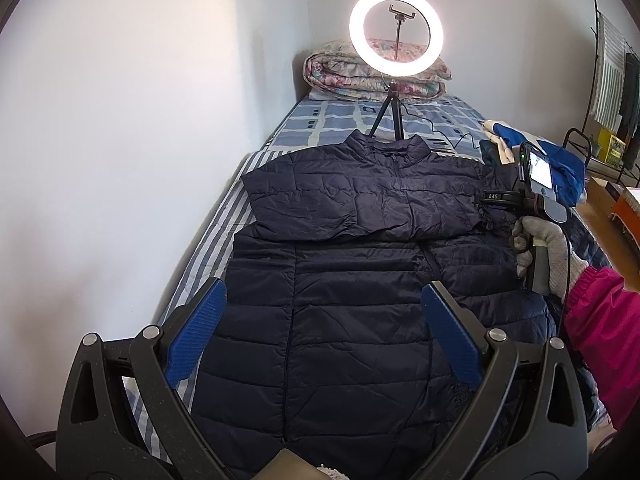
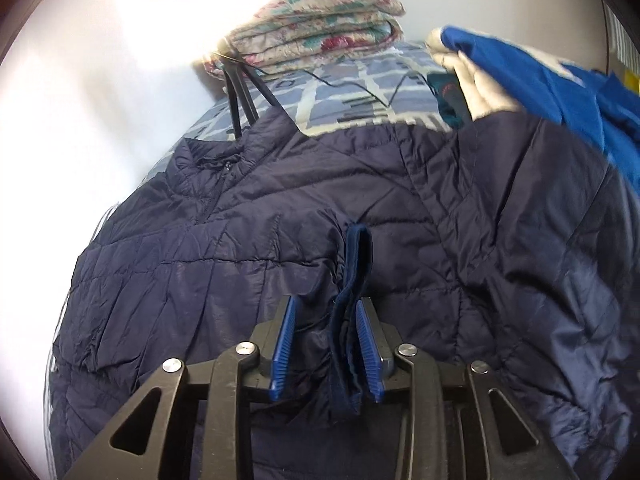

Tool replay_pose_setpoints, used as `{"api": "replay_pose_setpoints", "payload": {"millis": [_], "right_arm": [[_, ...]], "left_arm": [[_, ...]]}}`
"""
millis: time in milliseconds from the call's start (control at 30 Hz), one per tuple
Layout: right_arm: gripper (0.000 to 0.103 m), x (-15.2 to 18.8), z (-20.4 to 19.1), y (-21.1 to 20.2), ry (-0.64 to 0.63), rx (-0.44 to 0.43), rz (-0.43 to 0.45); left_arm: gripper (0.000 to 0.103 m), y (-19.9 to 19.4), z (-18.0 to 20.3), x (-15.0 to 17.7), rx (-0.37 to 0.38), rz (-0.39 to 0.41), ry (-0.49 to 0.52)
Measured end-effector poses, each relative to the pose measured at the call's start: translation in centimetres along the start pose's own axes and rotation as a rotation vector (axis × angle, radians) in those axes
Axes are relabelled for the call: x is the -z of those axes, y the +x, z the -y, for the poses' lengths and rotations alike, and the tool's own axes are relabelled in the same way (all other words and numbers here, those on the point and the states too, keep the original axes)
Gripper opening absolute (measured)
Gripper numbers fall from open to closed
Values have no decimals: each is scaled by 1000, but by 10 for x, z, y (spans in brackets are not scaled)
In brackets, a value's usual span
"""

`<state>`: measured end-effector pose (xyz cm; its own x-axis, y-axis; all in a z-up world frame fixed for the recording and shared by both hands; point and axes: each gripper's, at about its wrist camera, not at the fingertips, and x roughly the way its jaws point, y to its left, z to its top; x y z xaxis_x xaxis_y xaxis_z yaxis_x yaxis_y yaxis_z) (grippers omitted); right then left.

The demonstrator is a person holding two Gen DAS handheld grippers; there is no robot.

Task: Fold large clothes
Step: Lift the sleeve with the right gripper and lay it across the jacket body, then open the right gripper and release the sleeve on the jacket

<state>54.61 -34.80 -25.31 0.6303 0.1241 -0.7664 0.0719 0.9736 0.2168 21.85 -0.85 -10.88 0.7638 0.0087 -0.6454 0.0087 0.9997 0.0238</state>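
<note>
A dark navy quilted jacket [image 1: 352, 280] lies flat on the bed, collar toward the far end, with one sleeve folded across the chest. My left gripper [image 1: 324, 320] is open and empty, above the jacket's lower half. In the right wrist view the jacket [image 2: 240, 248] fills the frame. My right gripper [image 2: 326, 312] stands partly open with the sleeve cuff [image 2: 352, 280] between its blue pads, touching the right pad only. The right gripper's body [image 1: 536, 200] shows in the left wrist view at the jacket's right side, held by a gloved hand.
A lit ring light on a tripod [image 1: 396, 32] stands just past the collar, its cable running across the bed. A folded floral quilt [image 1: 376, 76] lies at the bed's far end. A pile of blue and white clothes [image 1: 540, 156] sits at the right. White wall on the left.
</note>
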Motion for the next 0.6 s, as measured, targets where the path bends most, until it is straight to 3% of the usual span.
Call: {"api": "replay_pose_setpoints", "payload": {"millis": [67,367,600], "right_arm": [[40,-2,-2,-13,-18,5,20],[41,-4,-14,-96,-75,-19,96],[41,14,-15,-171,-141,-16,140]], "left_arm": [[100,-3,1,-1,5,10,8],[100,-22,12,-6,25,63,24],[100,-36,27,-7,57,97,53]]}}
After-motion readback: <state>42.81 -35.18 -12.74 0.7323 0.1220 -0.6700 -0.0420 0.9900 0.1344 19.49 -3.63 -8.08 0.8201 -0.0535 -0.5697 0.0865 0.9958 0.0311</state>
